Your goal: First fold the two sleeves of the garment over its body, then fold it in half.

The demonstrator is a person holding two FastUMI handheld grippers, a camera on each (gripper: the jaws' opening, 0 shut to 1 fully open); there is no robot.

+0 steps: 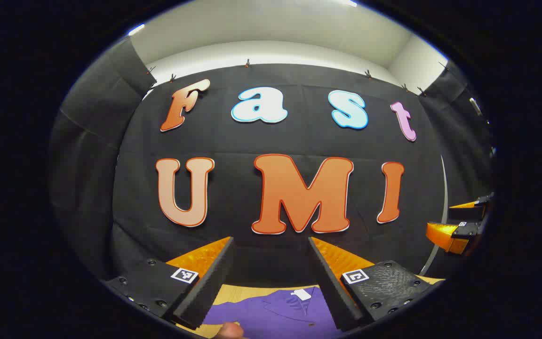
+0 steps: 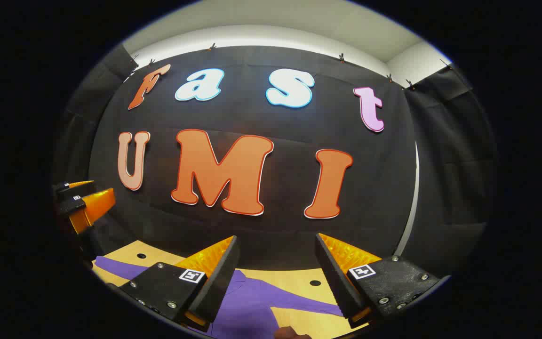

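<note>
The purple garment (image 1: 280,313) lies flat on the light wooden counter (image 1: 238,292), low in the left gripper view, collar and white neck tag toward the booth's black wall, so its long axis runs from the viewer to that wall. The left hand-held gripper (image 1: 271,278) is held level above it, aimed at the wall, fingers spread wide with nothing between them. At the right edge of that view the other hand-held gripper shows, also raised.

In the right gripper view the garment (image 2: 252,301) spreads below, one sleeve (image 2: 115,267) reaching left across the counter (image 2: 299,278), another running right. The right hand-held gripper (image 2: 275,275) hovers level over it, fingers wide apart and empty. A fingertip (image 2: 290,333) shows at the bottom edge.
</note>
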